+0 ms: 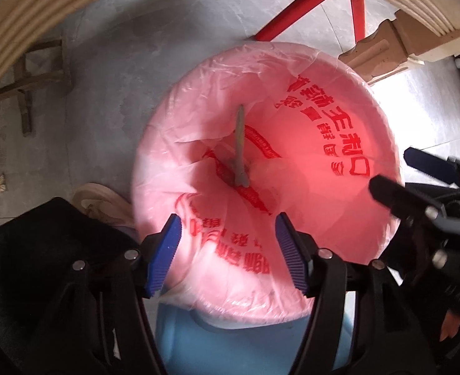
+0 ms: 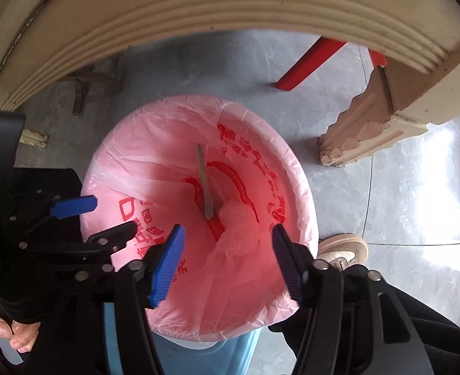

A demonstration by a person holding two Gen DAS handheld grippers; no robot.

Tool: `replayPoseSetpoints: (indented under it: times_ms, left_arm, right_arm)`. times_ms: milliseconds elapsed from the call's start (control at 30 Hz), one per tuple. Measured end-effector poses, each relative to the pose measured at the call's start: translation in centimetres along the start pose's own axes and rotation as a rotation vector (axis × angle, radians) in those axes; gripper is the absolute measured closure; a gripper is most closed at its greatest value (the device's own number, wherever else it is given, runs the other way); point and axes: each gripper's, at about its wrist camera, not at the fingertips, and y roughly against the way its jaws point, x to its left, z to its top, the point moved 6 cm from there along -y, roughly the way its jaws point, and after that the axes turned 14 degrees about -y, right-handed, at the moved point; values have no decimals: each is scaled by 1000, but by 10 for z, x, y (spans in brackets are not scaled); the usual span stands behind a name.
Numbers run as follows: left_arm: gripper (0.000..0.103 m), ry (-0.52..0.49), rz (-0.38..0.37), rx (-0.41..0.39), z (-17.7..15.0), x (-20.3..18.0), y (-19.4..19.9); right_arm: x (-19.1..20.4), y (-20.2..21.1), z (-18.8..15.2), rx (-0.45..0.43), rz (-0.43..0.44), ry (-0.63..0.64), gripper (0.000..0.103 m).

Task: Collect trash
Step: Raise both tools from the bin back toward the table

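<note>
While the left wrist view looks straight down, the left tool [image 1: 228,253] hangs over the near rim of the bin [image 1: 179,343], its blue pads [image 1: 167,256] set moderately apart with nothing between them but the pink bag [image 1: 323,143] far below. A grey-green stick [image 1: 240,150] lies in the bottom of the bag, one end leaning up the far wall. The right tool [image 1: 386,172] enters from the right edge, blurred, its jaws parted and empty above the bag's rim. A tan shoe [image 1: 101,200] shows beside the bin, half hidden by dark cloth. Red print on the bag is mirrored and hard to read. From the right wrist view, the right tool [image 2: 228,262] also stands half open over the bag [image 2: 154,143], gripping nothing. The stick [image 2: 205,184] rests deep inside, next to a crumpled pale wad [image 2: 237,215] whose nature I cannot make out. The left tool [image 2: 104,215] reaches in from the left, jaws apart. A hand [image 2: 7,328] at the lower left corner is cut off. The bench [image 2: 230,9] edge arches across the top, with red legs [image 2: 308,62] behind.
</note>
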Motion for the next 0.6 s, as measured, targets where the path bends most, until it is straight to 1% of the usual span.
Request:
replayPoseSetpoints:
  times_ms: [100, 200, 267, 300, 400, 500, 567, 600]
  left_arm:
    - [42, -25, 26, -18, -8, 1, 20]
    - [42, -44, 25, -44, -13, -2, 41]
    - [42, -56, 32, -88, -16, -4, 66]
    - [42, -69, 45, -114, -18, -5, 82]
    - [41, -96, 77, -145, -24, -4, 119]
    - [41, -129, 106, -210, -26, 1, 168]
    - [41, -125, 129, -278, -23, 9, 207]
    - [39, -118, 129, -308, -21, 15, 228]
  right_arm:
    - [-1, 15, -1, -23, 19, -19, 43]
    - [-2, 40, -3, -54, 51, -38, 42]
    - [-2, 58, -3, -77, 69, -45, 41]
    - [-1, 71, -3, -96, 89, -53, 41]
    - [1, 108, -2, -137, 143, -66, 41]
    - [10, 155, 6, -200, 204, -67, 39]
    - [15, 190, 16, -254, 225, -54, 34]
    - [18, 204, 20, -274, 237, -49, 28]
